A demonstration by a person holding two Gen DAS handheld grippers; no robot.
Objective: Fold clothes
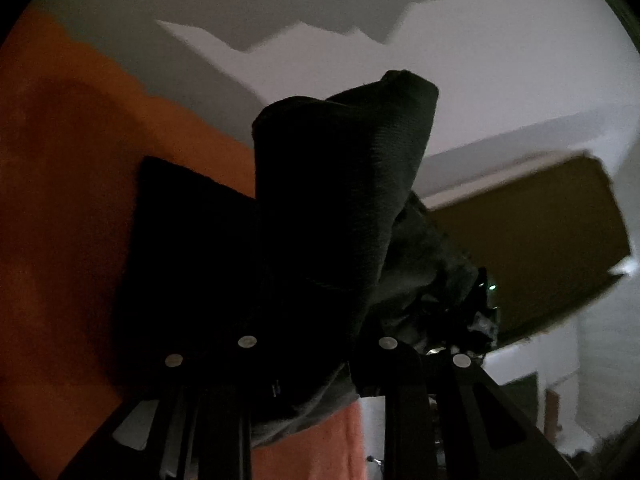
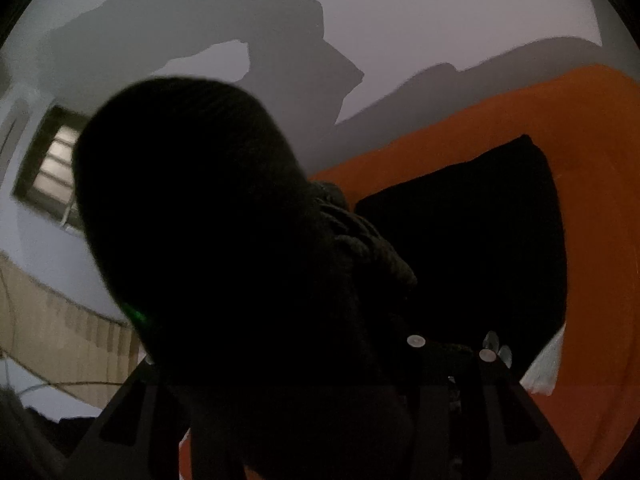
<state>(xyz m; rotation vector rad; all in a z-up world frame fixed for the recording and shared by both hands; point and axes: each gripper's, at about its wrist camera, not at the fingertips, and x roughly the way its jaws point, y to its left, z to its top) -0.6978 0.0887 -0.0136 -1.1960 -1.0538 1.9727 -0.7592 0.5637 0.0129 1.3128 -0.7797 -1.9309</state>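
Each claw, left (image 1: 316,344) and right (image 2: 320,344), grips the dark garment (image 1: 340,200) over the orange cover (image 1: 60,200)

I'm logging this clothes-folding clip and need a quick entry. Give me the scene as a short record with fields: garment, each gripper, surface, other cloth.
garment: dark garment, bunched and draped over both grippers
left gripper: left gripper shut on the garment
right gripper: right gripper buried in the garment; grip cannot be told
surface: orange cover
other cloth: flat black cloth lying on the orange cover
background: pale wall with shadows
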